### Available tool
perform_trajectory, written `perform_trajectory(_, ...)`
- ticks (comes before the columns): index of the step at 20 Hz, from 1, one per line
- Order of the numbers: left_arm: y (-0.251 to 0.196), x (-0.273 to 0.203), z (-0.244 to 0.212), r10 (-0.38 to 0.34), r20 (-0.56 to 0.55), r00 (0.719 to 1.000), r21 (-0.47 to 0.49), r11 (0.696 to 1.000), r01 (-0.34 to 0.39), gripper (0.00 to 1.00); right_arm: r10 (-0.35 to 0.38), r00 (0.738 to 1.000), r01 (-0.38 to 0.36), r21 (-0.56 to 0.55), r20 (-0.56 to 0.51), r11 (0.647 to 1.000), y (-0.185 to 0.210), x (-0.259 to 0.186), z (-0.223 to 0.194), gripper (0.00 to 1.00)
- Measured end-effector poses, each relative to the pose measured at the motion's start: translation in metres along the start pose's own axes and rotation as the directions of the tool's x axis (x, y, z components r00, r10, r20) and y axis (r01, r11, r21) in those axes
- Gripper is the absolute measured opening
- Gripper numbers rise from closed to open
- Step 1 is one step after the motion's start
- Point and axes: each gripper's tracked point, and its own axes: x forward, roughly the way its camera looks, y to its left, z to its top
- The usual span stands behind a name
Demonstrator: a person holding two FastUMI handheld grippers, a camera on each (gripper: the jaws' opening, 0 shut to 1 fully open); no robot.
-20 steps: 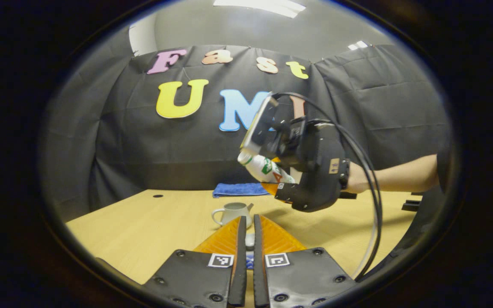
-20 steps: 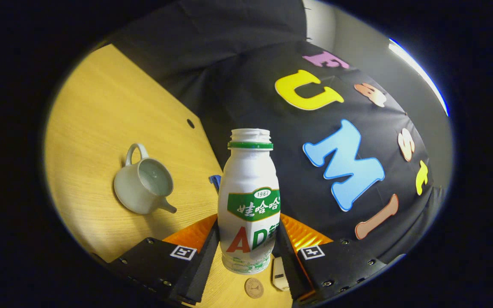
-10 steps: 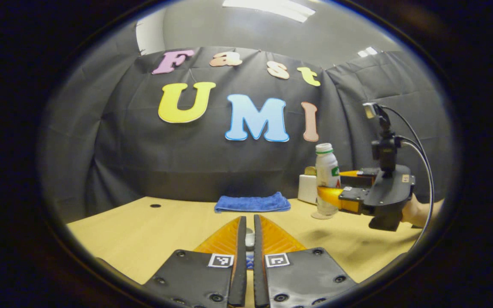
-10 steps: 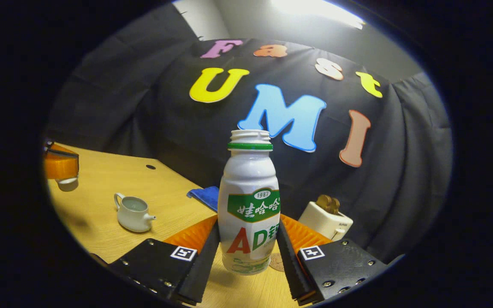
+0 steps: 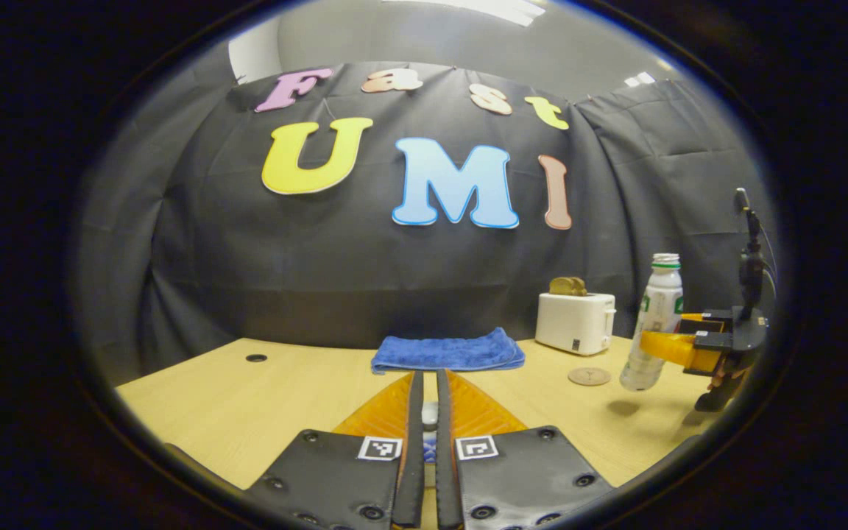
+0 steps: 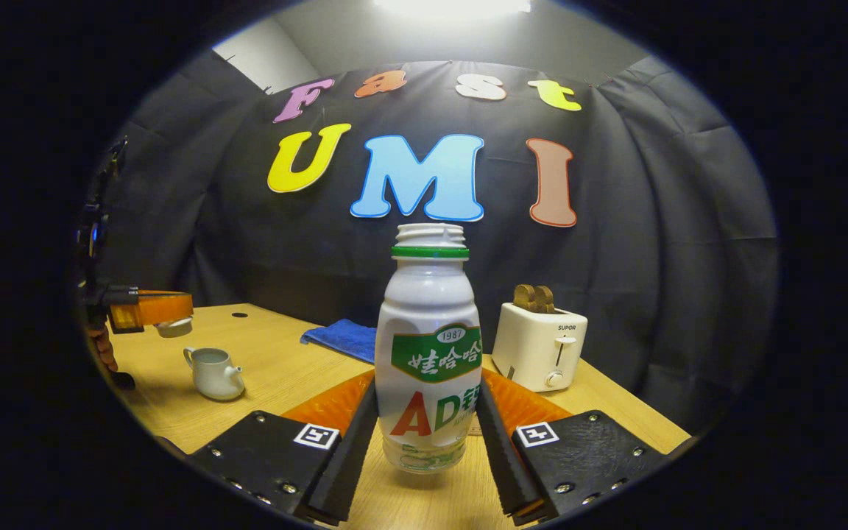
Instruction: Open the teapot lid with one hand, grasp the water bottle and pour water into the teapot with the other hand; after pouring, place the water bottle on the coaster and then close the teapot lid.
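Observation:
My right gripper (image 6: 428, 391) is shut on the white water bottle (image 6: 430, 346), which stands upright with its mouth uncapped. In the left gripper view the bottle (image 5: 653, 316) hangs a little above the table in that gripper (image 5: 670, 347), just right of the round coaster (image 5: 589, 376). My left gripper (image 5: 426, 383) is shut on the knob of the teapot lid (image 5: 430, 414). The right gripper view has it (image 6: 150, 309) at the far left, holding the lid (image 6: 174, 328) in the air above the pale teapot (image 6: 214, 372), which stands with its top uncovered.
A white toaster (image 5: 575, 322) with bread in it stands at the back right, near the coaster. A folded blue towel (image 5: 447, 352) lies at the back middle of the wooden table (image 5: 247, 397). The black cloth wall closes off the back.
The right gripper brought the bottle from tilted over the teapot to upright and carried it right, beside the coaster. The teapot has dropped out of the left gripper view.

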Motion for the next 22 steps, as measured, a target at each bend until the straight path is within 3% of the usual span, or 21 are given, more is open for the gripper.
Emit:
perform_trajectory(4, 0.003, 0.021, -0.018, 0.017, -0.034, 0.999, 0.02, 1.0, -0.017, 0.13, -0.03, 0.999, 0.029, 0.004, 0.043, 1.0, -0.012, -0.006, 0.005, 0.72)
perform_trajectory(5, 0.004, 0.025, -0.021, 0.022, -0.039, 0.999, 0.023, 1.0, -0.021, 0.17, -0.023, 0.999, 0.023, 0.013, 0.043, 1.0, -0.01, -0.006, 0.005, 0.73)
perform_trajectory(10, 0.004, 0.036, -0.034, 0.033, -0.073, 0.997, 0.042, 0.999, -0.03, 0.13, -0.018, 1.0, 0.018, 0.029, 0.021, 0.999, -0.01, -0.003, -0.001, 0.73)
perform_trajectory(13, 0.007, 0.04, -0.045, 0.041, -0.099, 0.994, 0.044, 0.998, -0.037, 0.17, -0.011, 1.0, 0.011, 0.032, 0.011, 0.999, -0.009, -0.003, -0.005, 0.72)
perform_trajectory(14, 0.008, 0.041, -0.052, 0.039, -0.113, 0.993, 0.037, 0.999, -0.035, 0.13, -0.008, 1.0, 0.008, 0.032, 0.006, 0.999, -0.008, -0.002, -0.007, 0.72)
perform_trajectory(17, 0.007, 0.043, -0.05, 0.039, -0.103, 0.994, 0.042, 0.999, -0.034, 0.17, 0.003, 1.0, -0.003, 0.043, -0.009, 0.999, -0.005, -0.001, -0.011, 0.72)
perform_trajectory(18, 0.007, 0.041, -0.048, 0.039, -0.103, 0.994, 0.041, 0.999, -0.035, 0.13, 0.005, 1.0, -0.004, 0.043, -0.015, 0.999, -0.004, 0.001, -0.013, 0.72)
perform_trajectory(22, 0.011, 0.038, -0.046, 0.031, -0.085, 0.996, 0.004, 1.0, -0.031, 0.24, 0.0, 0.999, 0.001, 0.042, -0.036, 0.999, -0.004, 0.003, -0.02, 0.73)
